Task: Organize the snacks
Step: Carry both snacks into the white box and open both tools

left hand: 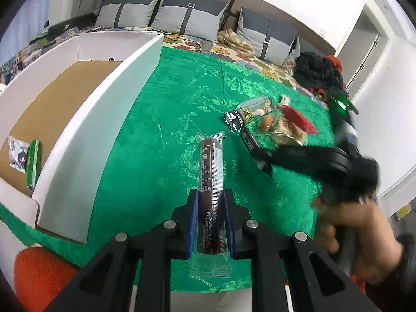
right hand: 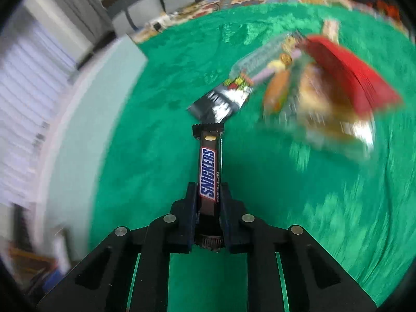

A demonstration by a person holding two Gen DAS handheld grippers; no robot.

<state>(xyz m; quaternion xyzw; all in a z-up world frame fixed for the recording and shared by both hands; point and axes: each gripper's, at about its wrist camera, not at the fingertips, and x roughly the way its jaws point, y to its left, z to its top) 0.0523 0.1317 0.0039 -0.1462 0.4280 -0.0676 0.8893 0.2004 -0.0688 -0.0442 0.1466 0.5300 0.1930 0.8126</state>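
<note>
Left gripper (left hand: pixel 210 202): closest to the lens, closed tight on a dark snack bar (left hand: pixel 211 171) in a clear wrapper, held lengthwise, sticking out past the tips, up off the cloth.
Left pads (left hand: pixel 193 223): blue, pressed flat on both sides of the dark snack bar.
Right gripper (right hand: pixel 208 195): closed tight on a Snickers bar (right hand: pixel 208 174), held lengthwise, far end poking out in front. Seen from the left wrist too, black and blurry, reaching in from the right (left hand: pixel 262 160).
Hand (left hand: pixel 364 236): wrapped around the right gripper's handle, blurry.
Green cloth (left hand: pixel 182 98): spread under everything, shiny and wrinkled.
Snack pile (left hand: pixel 273 124): on the green cloth, to the right, well apart from the box. Holds a black and silver packet (right hand: pixel 221 104), a red packet (right hand: pixel 351 78), a clear bag with bread-like snacks (right hand: pixel 319 104). Blurry in the right wrist view.
White box (left hand: pixel 85 135): open, on the left of the green cloth, brown floor inside.
Inside the white box: 2 things near the closer end, a small white packet with a cartoon face (left hand: pixel 18 154) and a green bar (left hand: pixel 33 163), side by side, just touching or almost.
Couch (left hand: pixel 182 18): far behind, with 3 gray cushions.
Orange fuzzy thing (left hand: pixel 39 275): bottom left corner, hard to tell what.
</note>
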